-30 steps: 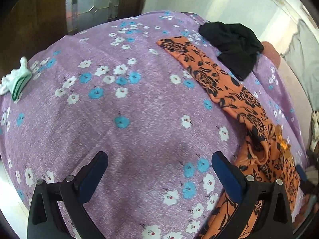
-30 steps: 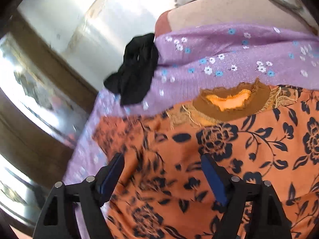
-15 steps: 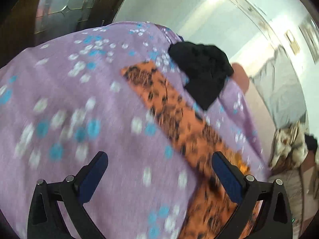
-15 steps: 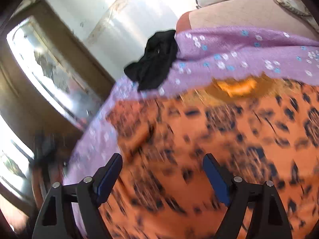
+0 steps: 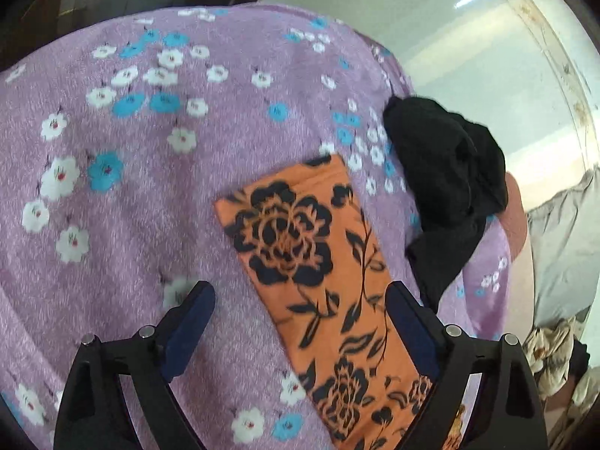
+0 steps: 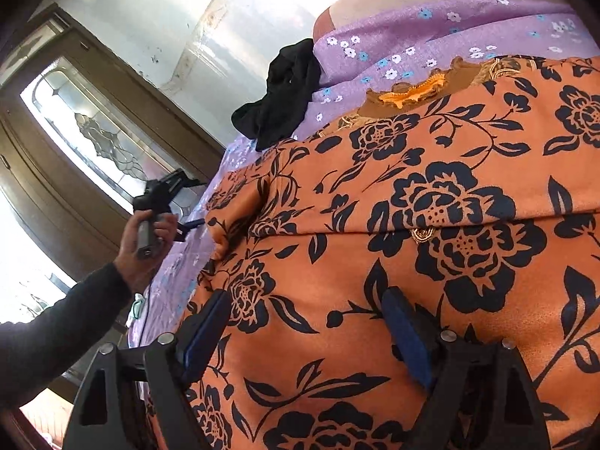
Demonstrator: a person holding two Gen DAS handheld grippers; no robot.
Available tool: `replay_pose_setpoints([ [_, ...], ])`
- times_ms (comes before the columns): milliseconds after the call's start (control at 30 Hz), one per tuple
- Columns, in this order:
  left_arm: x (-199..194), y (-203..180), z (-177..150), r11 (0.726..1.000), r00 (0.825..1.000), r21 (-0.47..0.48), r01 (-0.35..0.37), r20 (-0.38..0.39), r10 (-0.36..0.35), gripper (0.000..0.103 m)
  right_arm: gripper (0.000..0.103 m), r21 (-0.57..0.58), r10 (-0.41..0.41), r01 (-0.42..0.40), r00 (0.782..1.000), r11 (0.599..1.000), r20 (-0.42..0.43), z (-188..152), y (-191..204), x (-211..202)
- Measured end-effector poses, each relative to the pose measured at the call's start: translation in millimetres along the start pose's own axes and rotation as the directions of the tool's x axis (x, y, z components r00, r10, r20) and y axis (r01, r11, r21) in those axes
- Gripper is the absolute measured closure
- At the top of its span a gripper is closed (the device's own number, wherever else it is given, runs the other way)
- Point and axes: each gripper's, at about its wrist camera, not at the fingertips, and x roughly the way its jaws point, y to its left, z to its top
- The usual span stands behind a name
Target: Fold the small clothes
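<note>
Only the right wrist view catches the person's left hand (image 6: 148,238); both grippers, left gripper (image 5: 300,309) and right gripper (image 6: 303,317), hover with jaws wide over the orange floral garment (image 6: 431,225) spread on the purple bedspread (image 5: 150,187), a black garment (image 5: 446,172) just beside

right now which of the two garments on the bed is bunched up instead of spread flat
The black garment, crumpled in a heap near the bed's far edge. The orange floral garment lies spread out under both grippers.

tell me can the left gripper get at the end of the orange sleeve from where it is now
Probably yes. The left gripper is open, with the orange floral garment's sleeve lying flat on the purple bedsheet between and ahead of its fingers. Nothing covers that end; the black garment sits off to the side.
</note>
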Motion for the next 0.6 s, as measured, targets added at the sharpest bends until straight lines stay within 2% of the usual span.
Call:
replay_pose_setpoints([
  [67, 3.0, -3.5, 3.6, 1.000, 1.000, 0.003, -0.025, 0.012, 0.025, 0.020, 0.018, 0.005, 0.009, -0.009, 1.000, 1.000, 0.004, 1.7, -1.4, -1.7],
  [133, 6.0, -5.2, 6.6, 0.999, 0.999, 0.011, -0.050, 0.020, 0.050, 0.040, 0.018, 0.007, 0.013, -0.013, 1.000, 1.000, 0.005, 2.2, -1.8, -3.2],
  [167, 9.7, -6.5, 6.4, 0.995, 0.995, 0.021, -0.093, 0.025, 0.093, 0.044, 0.018, 0.008, 0.015, -0.015, 1.000, 1.000, 0.006, 2.2, -2.1, -3.3],
  [267, 13.0, -9.0, 7.6, 0.981, 0.981, 0.048, -0.190, 0.048, 0.188, 0.074, 0.018, 0.010, 0.019, -0.019, 1.000, 1.000, 0.008, 2.3, -2.7, -3.3],
  [300, 13.9, -7.1, 9.1, 0.973, 0.973, 0.045, -0.228, 0.050, 0.226, 0.095, 0.018, 0.011, 0.021, -0.021, 1.000, 1.000, 0.008, 2.4, -3.0, -3.1],
  [367, 13.7, -3.4, 13.3, 0.976, 0.976, 0.037, -0.215, 0.042, 0.214, 0.096, 0.018, 0.012, 0.024, -0.024, 1.000, 1.000, 0.010, 1.9, -3.1, -3.0],
  [433, 7.1, -8.6, 13.7, 0.969, 0.971, 0.067, -0.237, 0.050, 0.234, 0.098, 0.018, 0.014, 0.027, -0.027, 1.000, 1.000, 0.013, 1.8, -3.7, -3.1],
  [500, -15.4, -32.7, 9.6, 0.949, 0.957, 0.150, -0.277, 0.137, 0.257, 0.098, 0.018, 0.015, 0.028, -0.028, 1.000, 1.000, 0.015, 1.5, -3.4, -3.0],
  [567, -49.3, -73.0, -4.5, 0.920, 0.943, 0.266, -0.287, 0.249, 0.222, 0.098, 0.018, 0.016, 0.030, -0.030, 0.999, 0.999, 0.016, 1.5, -3.6, -3.6],
  [600, -71.1, -95.1, -15.8, 0.905, 0.936, 0.320, -0.280, 0.301, 0.183, 0.098, 0.018, 0.016, 0.030, -0.030, 0.999, 0.999, 0.016, 1.4, -3.4, -3.7],
])
